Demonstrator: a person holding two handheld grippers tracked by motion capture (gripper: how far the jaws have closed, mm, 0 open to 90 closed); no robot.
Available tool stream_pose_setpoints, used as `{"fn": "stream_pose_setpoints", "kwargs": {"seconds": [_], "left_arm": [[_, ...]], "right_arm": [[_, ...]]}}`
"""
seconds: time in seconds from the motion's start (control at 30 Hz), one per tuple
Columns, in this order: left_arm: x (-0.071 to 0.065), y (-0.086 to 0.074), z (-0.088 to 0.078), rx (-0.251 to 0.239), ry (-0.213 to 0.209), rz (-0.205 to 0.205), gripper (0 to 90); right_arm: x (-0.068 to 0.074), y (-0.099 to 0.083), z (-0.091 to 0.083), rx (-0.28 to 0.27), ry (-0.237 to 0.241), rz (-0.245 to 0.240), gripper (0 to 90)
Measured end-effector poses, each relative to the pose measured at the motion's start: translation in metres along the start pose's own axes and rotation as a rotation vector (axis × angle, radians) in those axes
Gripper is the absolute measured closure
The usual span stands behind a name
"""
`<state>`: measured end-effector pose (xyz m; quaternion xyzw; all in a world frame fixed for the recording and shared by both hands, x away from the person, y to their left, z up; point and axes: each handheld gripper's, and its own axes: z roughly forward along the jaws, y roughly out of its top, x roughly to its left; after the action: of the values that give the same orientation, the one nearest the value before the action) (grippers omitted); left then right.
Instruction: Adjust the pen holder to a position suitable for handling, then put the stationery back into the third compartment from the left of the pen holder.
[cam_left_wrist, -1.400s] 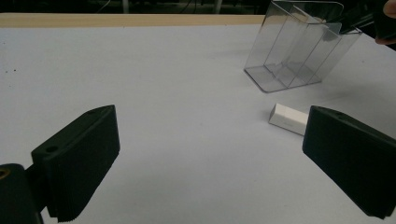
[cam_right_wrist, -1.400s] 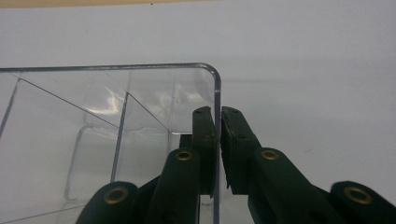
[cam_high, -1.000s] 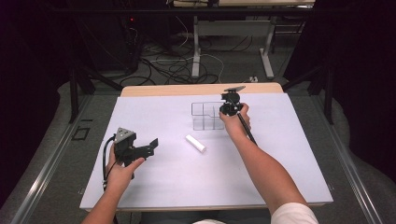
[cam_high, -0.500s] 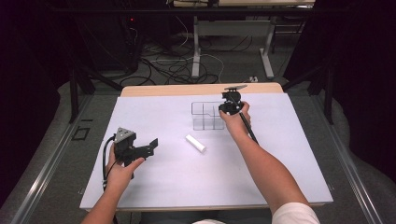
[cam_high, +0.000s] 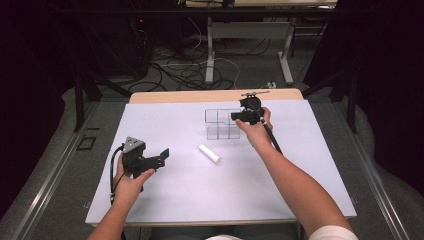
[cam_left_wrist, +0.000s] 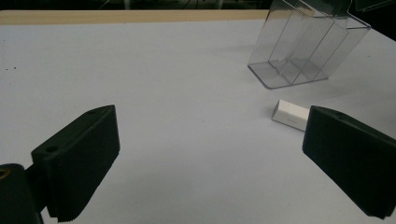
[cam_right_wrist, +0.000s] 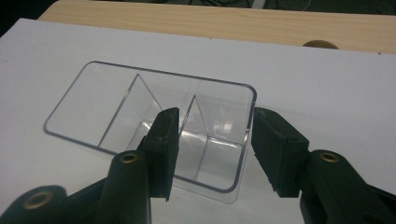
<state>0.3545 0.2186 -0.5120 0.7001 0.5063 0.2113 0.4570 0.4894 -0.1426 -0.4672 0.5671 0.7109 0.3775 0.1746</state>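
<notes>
A clear plastic organizer (cam_high: 220, 131) (cam_left_wrist: 303, 51) (cam_right_wrist: 116, 107) with several compartments stands on the white table cover at the far middle. My right gripper (cam_high: 239, 117) (cam_right_wrist: 212, 121) is over its right end. Its jaws have just been opening and now straddle the end wall, one inside the last compartment and one outside, with neither pad pressing on it. A small white block (cam_high: 209, 153) (cam_left_wrist: 289, 114) lies on the cover nearer the front. My left gripper (cam_high: 161, 156) (cam_left_wrist: 210, 126) hovers open at the front left, pointing toward the block with nothing between its fingers.
The white cover (cam_high: 200, 200) spreads over the table, with a bare wooden strip (cam_high: 200, 96) (cam_right_wrist: 233, 23) along the far edge. Beyond it are table legs and cables on the floor. Free cover lies between the block and the front edge.
The right gripper's jaws have spread apart at the organizer's right end and the hand has lifted slightly. The left hand, the block and the organizer have stayed put.
</notes>
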Motion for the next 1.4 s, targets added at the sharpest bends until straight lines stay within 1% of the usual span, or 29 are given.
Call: {"fn": "stream_pose_setpoints", "kwargs": {"seconds": [0.07,0.13,0.2,0.23,0.33,0.43,0.47,0.5,0.53,0.63,0.67,0.7,0.8,0.83,0.93,0.97,1.03,1.17,1.2,1.23,1.3,1.33,1.37,1.4], "left_arm": [[0.000,0.000,0.000,0.003,0.001,0.001,4.0],[0.000,0.000,0.000,0.001,0.004,0.002,4.0],[0.000,0.000,0.000,0.002,0.006,0.002,4.0],[0.000,0.000,0.000,0.001,0.008,0.004,4.0],[0.001,0.000,0.001,0.008,0.007,0.006,4.0],[0.001,0.000,0.001,0.010,0.006,0.006,4.0],[0.001,0.000,0.001,0.010,0.007,0.006,4.0],[0.001,0.000,0.001,0.011,0.006,0.006,4.0],[0.001,0.000,0.001,0.011,0.004,0.005,4.0],[0.001,0.000,0.001,-0.002,0.011,0.002,4.0],[0.001,0.000,0.000,0.000,0.011,0.005,4.0],[0.001,-0.001,0.001,-0.006,0.011,-0.002,4.0],[0.001,-0.001,0.001,0.000,0.008,-0.004,4.0],[0.001,-0.001,0.001,0.004,0.007,-0.004,4.0],[0.001,-0.001,0.001,0.005,0.008,-0.003,4.1],[0.001,-0.002,0.001,-0.001,0.011,-0.004,4.2],[0.001,-0.001,0.001,0.000,0.012,0.000,4.3],[0.000,-0.001,0.000,0.004,0.011,0.001,4.4],[0.000,-0.002,-0.001,0.004,0.012,0.000,4.4],[0.000,-0.002,-0.001,0.004,0.012,-0.001,4.4],[0.000,-0.001,-0.001,0.002,0.014,0.001,4.4],[0.000,-0.001,-0.001,0.002,0.014,0.001,4.5],[0.000,-0.002,-0.001,0.004,0.014,0.000,4.5],[0.000,-0.002,-0.001,0.004,0.015,-0.001,4.6]], "right_arm": [[0.001,0.000,-0.006,-0.013,0.010,-0.022,48.7],[0.001,0.000,-0.010,-0.028,0.036,-0.054,46.0],[0.001,-0.001,-0.014,-0.025,0.075,-0.063,43.1],[0.001,-0.002,-0.016,-0.012,0.093,-0.063,42.4],[0.001,-0.003,-0.020,-0.020,0.110,-0.100,40.9],[0.003,-0.006,-0.023,-0.025,0.123,-0.124,37.9],[0.004,-0.006,-0.024,-0.035,0.144,-0.137,35.7],[0.004,-0.007,-0.024,-0.049,0.157,-0.158,35.5],[0.005,-0.008,-0.024,-0.045,0.163,-0.161,35.6],[0.007,-0.009,-0.026,-0.048,0.148,-0.214,35.1],[0.008,-0.009,-0.026,-0.052,0.138,-0.235,35.1],[0.009,-0.010,-0.026,-0.040,0.142,-0.234,35.1],[0.011,-0.012,-0.026,-0.012,0.156,-0.254,35.2],[0.012,-0.013,-0.026,0.000,0.161,-0.264,35.2],[0.015,-0.014,-0.025,0.011,0.166,-0.313,34.3],[0.016,-0.015,-0.026,0.019,0.174,-0.319,34.3],[0.017,-0.015,-0.025,0.024,0.185,-0.340,34.3],[0.021,-0.018,-0.025,0.037,0.192,-0.371,34.4],[0.022,-0.019,-0.025,0.042,0.193,-0.391,34.4],[0.024,-0.020,-0.025,0.027,0.186,-0.406,34.4],[0.026,-0.022,-0.026,0.037,0.196,-0.422,34.4],[0.027,-0.023,-0.025,0.022,0.214,-0.417,34.3],[0.028,-0.024,-0.025,0.035,0.218,-0.417,33.6],[0.028,-0.025,-0.025,0.029,0.222,-0.420,32.9]]}}
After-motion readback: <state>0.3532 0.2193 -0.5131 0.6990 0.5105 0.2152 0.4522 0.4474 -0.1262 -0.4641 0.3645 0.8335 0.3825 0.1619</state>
